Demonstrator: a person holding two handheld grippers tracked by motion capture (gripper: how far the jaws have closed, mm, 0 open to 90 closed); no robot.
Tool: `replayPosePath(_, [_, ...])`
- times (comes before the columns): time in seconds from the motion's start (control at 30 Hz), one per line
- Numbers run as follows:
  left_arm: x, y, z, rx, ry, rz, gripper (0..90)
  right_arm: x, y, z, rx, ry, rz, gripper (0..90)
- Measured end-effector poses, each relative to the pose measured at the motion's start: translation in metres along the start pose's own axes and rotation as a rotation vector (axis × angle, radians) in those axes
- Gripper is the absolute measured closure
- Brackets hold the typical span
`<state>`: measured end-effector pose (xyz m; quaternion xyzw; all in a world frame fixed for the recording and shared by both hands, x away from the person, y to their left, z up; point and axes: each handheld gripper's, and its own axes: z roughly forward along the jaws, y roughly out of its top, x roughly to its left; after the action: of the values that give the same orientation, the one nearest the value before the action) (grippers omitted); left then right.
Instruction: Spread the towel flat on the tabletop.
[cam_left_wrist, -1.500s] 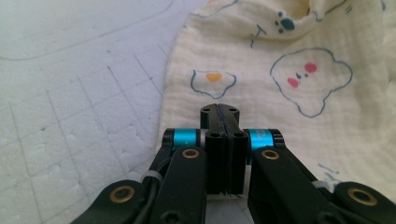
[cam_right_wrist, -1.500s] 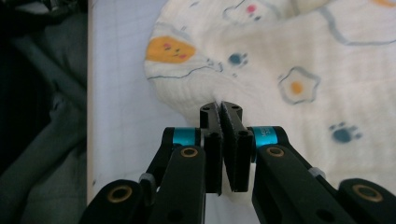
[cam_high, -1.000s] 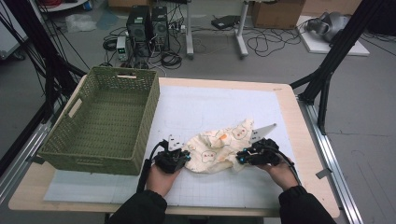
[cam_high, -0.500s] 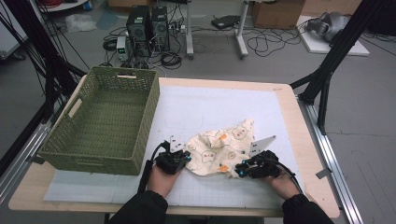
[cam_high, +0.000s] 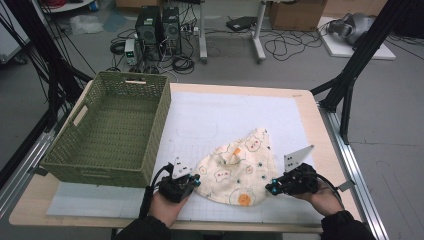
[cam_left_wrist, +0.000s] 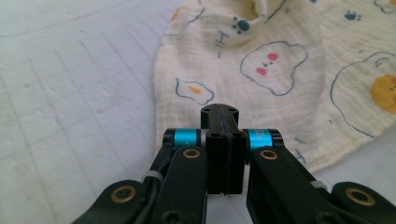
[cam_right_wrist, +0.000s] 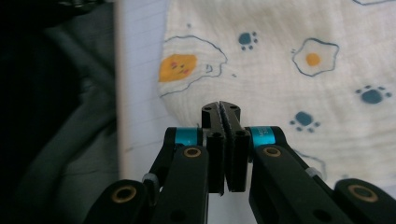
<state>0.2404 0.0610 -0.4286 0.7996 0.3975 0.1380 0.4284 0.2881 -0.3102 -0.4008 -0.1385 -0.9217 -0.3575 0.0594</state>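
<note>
Here, from the high view, the printed cloth lies spread on the white mat between my two hands, its long axis running from the near edge up toward the far right; my left gripper sits at its near-left corner, my right gripper at its near-right edge, about equally close. In the left gripper view, my jaws are pressed together at the cloth's hem, apparently pinching it. In the right gripper view, likewise.
</note>
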Motion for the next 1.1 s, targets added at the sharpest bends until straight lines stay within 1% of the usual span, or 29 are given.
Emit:
replayPosePath(0.03, [-0.003,-0.001,-0.004,-0.007,-0.012,0.014,89.2,0.005,0.0,-0.004,0.012,-0.004,-0.009,89.2])
replayPosePath(0.07, [-0.006,0.0,-0.006,-0.016,-0.017,0.032,88.5,0.008,-0.001,-0.008,0.014,0.002,-0.016,89.0])
replayPosePath(0.1, [-0.006,0.002,-0.007,-0.031,-0.031,0.035,83.5,0.01,-0.001,-0.011,0.006,0.024,-0.015,87.8])
replayPosePath(0.13, [-0.006,0.005,-0.006,-0.037,-0.038,0.042,80.4,0.011,-0.002,-0.015,-0.009,0.036,-0.008,81.9])
replayPosePath(0.17, [-0.006,0.009,-0.003,-0.042,-0.033,0.054,79.1,0.01,-0.002,-0.017,-0.013,0.021,0.001,81.3])
replayPosePath(0.2, [-0.005,0.013,0.002,-0.044,-0.04,0.052,78.2,0.008,-0.001,-0.019,-0.016,0.006,0.003,77.6])
replayPosePath(0.23, [-0.003,0.017,0.007,-0.044,-0.051,0.058,77.3,0.005,-0.001,-0.02,-0.024,-0.023,0.012,73.9])
replayPosePath(0.27, [-0.002,0.022,0.014,-0.046,-0.046,0.067,77.0,0.0,-0.001,-0.021,-0.035,-0.047,0.024,73.3])
replayPosePath(0.3, [0.0,0.028,0.02,-0.047,-0.045,0.077,77.0,-0.006,-0.001,-0.021,-0.048,-0.063,0.029,69.5])
replayPosePath(0.33, [0.002,0.033,0.028,-0.053,-0.06,0.07,77.0,-0.012,-0.001,-0.019,-0.055,-0.099,0.045,67.5])
replayPosePath(0.37, [0.003,0.039,0.035,-0.054,-0.059,0.08,76.8,-0.019,-0.001,-0.018,-0.059,-0.109,0.068,67.1])
replayPosePath(0.4, [0.004,0.045,0.042,-0.051,-0.039,0.1,76.6,-0.026,-0.002,-0.015,-0.067,-0.127,0.071,64.7])
replayPosePath(0.43, [0.007,0.051,0.049,-0.046,-0.044,0.093,76.7,-0.032,-0.002,-0.011,-0.069,-0.156,0.082,63.8])
replayPosePath(0.47, [0.009,0.056,0.056,-0.057,-0.055,0.078,76.7,-0.038,-0.002,-0.008,-0.063,-0.165,0.099,63.1])
replayPosePath(0.5, [0.01,0.062,0.062,-0.069,-0.037,0.081,76.7,-0.045,-0.002,-0.005,-0.058,-0.178,0.101,62.0])
replayPosePath(0.57, [0.011,0.073,0.076,-0.07,-0.042,0.084,77.6,-0.055,-0.003,-0.002,-0.051,-0.222,0.116,62.1])
replayPosePath(0.6, [0.011,0.078,0.082,-0.063,-0.023,0.103,78.1,-0.059,-0.004,-0.001,-0.058,-0.225,0.13,61.9])
replayPosePath(0.63, [0.011,0.082,0.089,-0.068,-0.017,0.098,78.4,-0.064,-0.004,0.0,-0.065,-0.237,0.138,60.5])
replayPosePath(0.67, [0.012,0.085,0.096,-0.057,-0.033,0.084,78.6,-0.067,-0.005,0.0,-0.064,-0.251,0.147,60.3])
replayPosePath(0.7, [0.012,0.088,0.103,-0.042,-0.036,0.081,78.6,-0.07,-0.006,0.001,-0.067,-0.257,0.155,60.3])
replayPosePath(0.77, [0.011,0.094,0.116,-0.024,-0.023,0.098,78.5,-0.075,-0.009,0.001,-0.075,-0.29,0.168,59.1])
replayPosePath(0.8, [0.011,0.095,0.123,-0.005,-0.014,0.102,77.5,-0.077,-0.01,0.001,-0.084,-0.298,0.176,59.2])
replayPosePath(0.87, [0.011,0.097,0.134,0.02,0.039,0.118,73.1,-0.081,-0.012,0.002,-0.094,-0.324,0.194,59.1])
replayPosePath(0.93, [0.015,0.097,0.144,0.069,0.049,0.088,70.9,-0.086,-0.015,0.004,-0.096,-0.327,0.21,59.2])
replayPosePath(0.97, [0.016,0.096,0.149,0.093,0.059,0.082,70.8,-0.088,-0.016,0.006,-0.089,-0.331,0.213,60.9])
replayPosePath(1.0, [0.017,0.096,0.149,0.083,0.052,0.08,70.8,-0.089,-0.016,0.008,-0.071,-0.324,0.221,63.8])
replayPosePath(1.03, [0.016,0.096,0.15,0.08,0.042,0.083,74.1,-0.09,-0.017,0.009,-0.08,-0.33,0.211,68.6])
replayPosePath(1.07, [0.015,0.095,0.15,0.081,0.035,0.095,80.7,-0.09,-0.017,0.009,-0.078,-0.341,0.208,74.3])
replayPosePath(1.1, [0.012,0.095,0.15,0.083,0.042,0.107,86.0,-0.091,-0.017,0.009,-0.075,-0.337,0.199,81.3])
